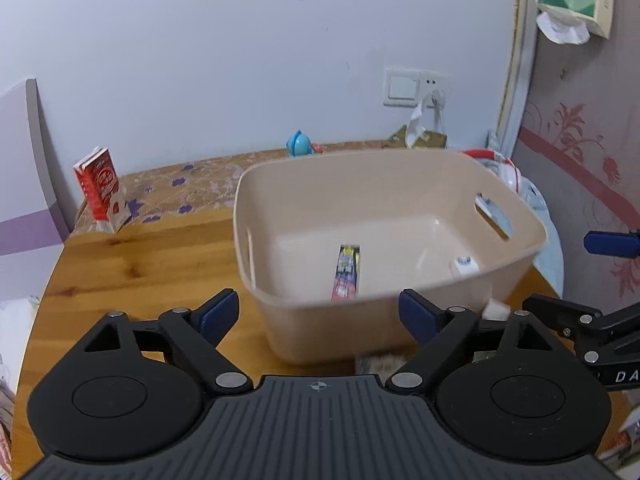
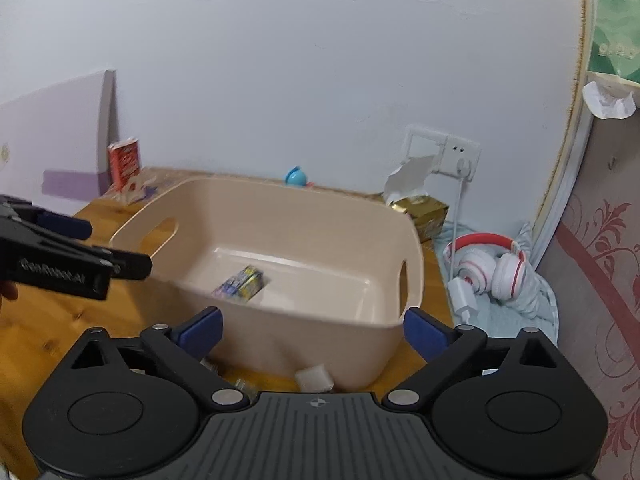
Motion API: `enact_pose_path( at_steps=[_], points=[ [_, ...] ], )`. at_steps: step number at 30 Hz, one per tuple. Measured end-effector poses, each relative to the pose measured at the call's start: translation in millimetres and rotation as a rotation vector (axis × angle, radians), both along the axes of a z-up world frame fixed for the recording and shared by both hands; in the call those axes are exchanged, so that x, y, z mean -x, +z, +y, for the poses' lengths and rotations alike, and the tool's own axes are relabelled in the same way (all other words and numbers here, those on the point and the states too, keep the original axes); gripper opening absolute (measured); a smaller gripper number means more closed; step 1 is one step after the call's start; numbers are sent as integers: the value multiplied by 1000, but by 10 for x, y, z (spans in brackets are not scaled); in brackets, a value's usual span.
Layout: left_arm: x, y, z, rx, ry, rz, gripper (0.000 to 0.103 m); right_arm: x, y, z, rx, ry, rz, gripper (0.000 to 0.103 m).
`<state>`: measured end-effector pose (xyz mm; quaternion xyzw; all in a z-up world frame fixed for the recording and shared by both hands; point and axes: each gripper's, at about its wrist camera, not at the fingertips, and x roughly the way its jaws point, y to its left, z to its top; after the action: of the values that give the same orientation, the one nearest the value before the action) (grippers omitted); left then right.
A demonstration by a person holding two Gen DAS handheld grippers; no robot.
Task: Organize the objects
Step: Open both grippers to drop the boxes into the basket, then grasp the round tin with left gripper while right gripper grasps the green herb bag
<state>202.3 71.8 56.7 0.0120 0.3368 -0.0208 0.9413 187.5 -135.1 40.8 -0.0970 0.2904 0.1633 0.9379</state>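
Observation:
A beige plastic bin (image 1: 440, 178) stands on the wooden table (image 1: 140, 272); it also shows in the right wrist view (image 2: 280, 204). Inside lies a colourful flat pack (image 1: 346, 272), which the right wrist view (image 2: 242, 282) shows too, and a small white item (image 1: 464, 266). My left gripper (image 1: 320, 314) is open and empty, in front of the bin's near wall. My right gripper (image 2: 312, 330) is open and empty, just before the bin's near rim. A small white block (image 2: 315, 378) lies on the table below it. The left gripper appears in the right wrist view (image 2: 72, 248).
A red carton (image 1: 100, 188) leans at the back left. A blue toy (image 1: 299, 144) stands by the wall. A gold tissue box (image 2: 420, 210), red-white headphones (image 2: 486, 264) and a white charger (image 2: 464, 296) lie right of the bin. A furry grey object (image 1: 380, 362) lies by the bin's base.

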Motion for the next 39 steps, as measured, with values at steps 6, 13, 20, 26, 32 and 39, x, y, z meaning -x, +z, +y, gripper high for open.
enact_pose_path(
  at_steps=[6, 13, 20, 26, 32, 39],
  points=[
    [219, -302, 157, -42, -16, 58, 89, 149, -229, 91, 33, 45, 72, 102],
    [286, -745, 258, -113, -53, 134, 89, 202, -516, 246, 89, 91, 144, 102],
    [234, -996, 300, -96, -86, 178, 89, 149, -664, 328, 135, 114, 174, 97],
    [101, -1057, 374, -13, -103, 178, 89, 92, -720, 379, 158, 133, 187, 80],
    [-24, -1089, 437, 83, -123, 200, 75, 53, -714, 381, 166, 152, 197, 53],
    [-107, -1080, 483, 74, -115, 208, 69, 53, -687, 360, 166, 161, 193, 47]
  ],
)
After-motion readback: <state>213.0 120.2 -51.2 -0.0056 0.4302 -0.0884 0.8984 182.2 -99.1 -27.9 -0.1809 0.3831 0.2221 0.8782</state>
